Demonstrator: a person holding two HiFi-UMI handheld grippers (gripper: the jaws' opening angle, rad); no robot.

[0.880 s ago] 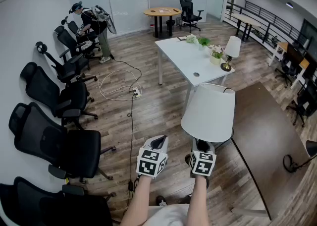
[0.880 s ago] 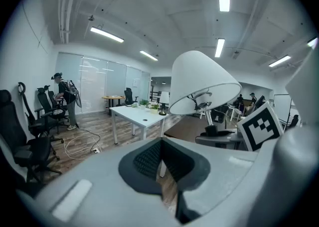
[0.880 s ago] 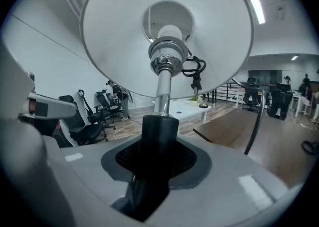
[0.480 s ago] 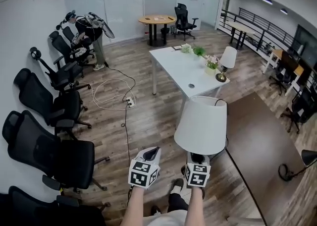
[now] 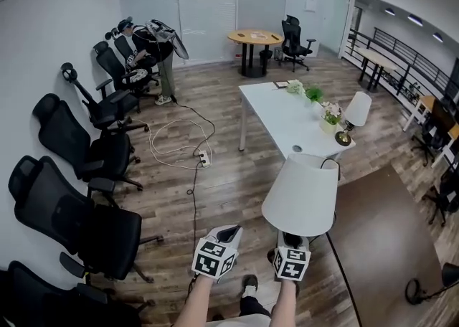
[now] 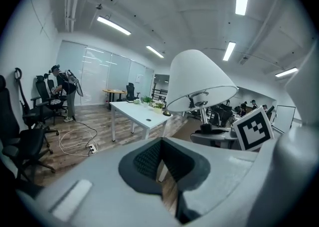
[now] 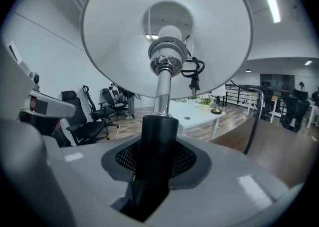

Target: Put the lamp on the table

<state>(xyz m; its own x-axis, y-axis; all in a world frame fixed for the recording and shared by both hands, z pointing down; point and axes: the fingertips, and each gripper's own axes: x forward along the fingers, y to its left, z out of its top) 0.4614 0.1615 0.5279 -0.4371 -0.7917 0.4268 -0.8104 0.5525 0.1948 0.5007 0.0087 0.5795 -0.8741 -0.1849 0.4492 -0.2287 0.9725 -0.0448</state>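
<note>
The white table [image 5: 283,114] stands ahead, well apart from the carried table lamp [image 5: 301,193], which is held in the air above the wooden floor. The right gripper [image 7: 158,136] is spread wide and clamped on the lamp's black lower stem [image 7: 157,141]. The left gripper [image 6: 159,144] is empty, its jaws drawn together.

Hazards:
- The shade sits high above the grip, so the lamp may tilt in the jaws.
- The bundled cord [image 7: 192,69] may snag.
- The shade may strike the second lamp [image 5: 355,114] on the table.
</note>
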